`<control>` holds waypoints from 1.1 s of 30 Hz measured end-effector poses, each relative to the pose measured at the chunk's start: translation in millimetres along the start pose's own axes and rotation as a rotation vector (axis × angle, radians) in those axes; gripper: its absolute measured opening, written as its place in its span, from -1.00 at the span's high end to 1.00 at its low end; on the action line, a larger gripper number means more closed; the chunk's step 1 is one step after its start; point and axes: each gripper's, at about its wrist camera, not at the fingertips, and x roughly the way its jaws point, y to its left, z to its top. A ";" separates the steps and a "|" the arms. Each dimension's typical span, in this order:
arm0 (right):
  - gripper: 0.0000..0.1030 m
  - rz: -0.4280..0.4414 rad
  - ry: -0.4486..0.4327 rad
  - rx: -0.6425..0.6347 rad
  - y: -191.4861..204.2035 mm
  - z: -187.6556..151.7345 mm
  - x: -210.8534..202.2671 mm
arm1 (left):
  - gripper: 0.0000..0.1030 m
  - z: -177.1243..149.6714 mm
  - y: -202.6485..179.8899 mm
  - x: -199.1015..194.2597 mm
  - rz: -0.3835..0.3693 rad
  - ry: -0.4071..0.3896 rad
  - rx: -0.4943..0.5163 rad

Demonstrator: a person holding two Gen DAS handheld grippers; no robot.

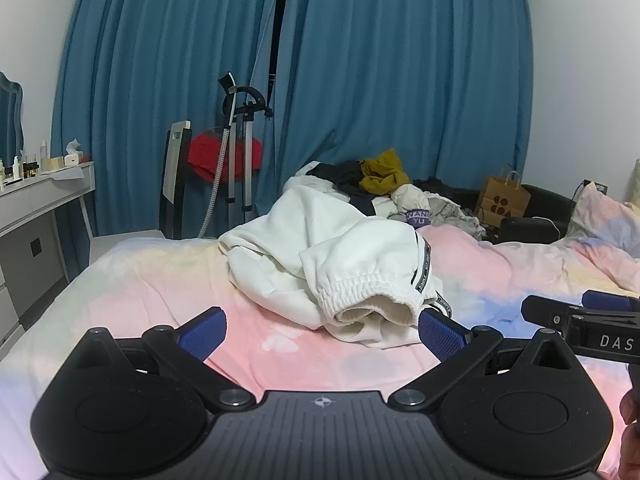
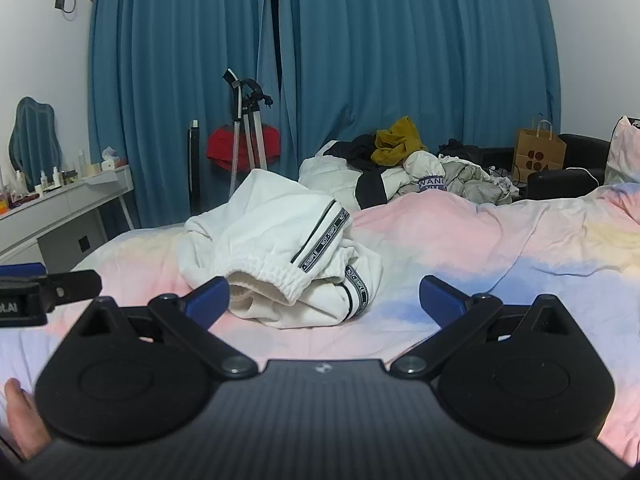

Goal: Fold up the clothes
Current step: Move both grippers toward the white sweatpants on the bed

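Left wrist view: both grippers, left (image 1: 322,330) and right (image 2: 324,300), gape empty before crumpled white pants (image 1: 340,264) on bed (image 1: 160,280).

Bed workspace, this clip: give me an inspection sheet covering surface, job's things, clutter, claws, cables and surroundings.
Surface: bed with a pastel pink, blue and yellow cover, rumpled.
Job's things: white sweatpants lying crumpled and unfolded, elastic waistband toward the cameras, lettered side stripe showing.
Clutter: pile of clothes behind the sweatpants, mustard garment on top; paper bag further right.
Claws: left claw open and empty, short of the waistband; right claw open and empty, beside it.
Cables: white cable near the black seat beyond the bed.
Surroundings: blue curtains, garment steamer, white dresser with bottles, pillow at right.
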 end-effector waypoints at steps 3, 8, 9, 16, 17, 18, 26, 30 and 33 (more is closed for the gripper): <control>-1.00 0.001 -0.005 -0.002 0.0 0.8 -0.3 | -1.00 0.2 -1.4 -0.7 0.004 0.000 0.001; -1.00 0.002 -0.013 -0.006 -0.1 2.1 -0.8 | -1.00 0.4 -3.7 -2.0 0.011 0.000 0.004; -1.00 0.002 -0.015 -0.007 -0.1 2.3 -0.9 | -1.00 0.1 -4.4 -2.9 0.012 -0.001 0.005; -1.00 0.007 -0.024 -0.005 0.3 2.2 -3.3 | -1.00 -3.8 -3.6 2.5 -0.005 0.000 0.025; -1.00 0.008 -0.027 -0.003 0.1 1.2 -3.9 | -1.00 -4.0 -3.7 3.1 -0.005 0.002 0.027; -1.00 0.010 -0.026 0.000 -0.4 1.6 -3.6 | -1.00 -4.4 -3.7 3.6 -0.006 0.002 0.029; -1.00 0.013 -0.009 0.009 -2.1 0.9 1.7 | -1.00 -4.6 -3.7 6.5 -0.006 0.013 0.028; -1.00 0.019 -0.007 -0.002 -0.3 0.4 4.6 | -1.00 -5.0 -5.1 8.5 -0.005 0.015 0.047; -1.00 0.022 0.007 -0.014 1.0 0.4 10.3 | -1.00 -0.7 -7.4 10.1 0.000 0.022 0.063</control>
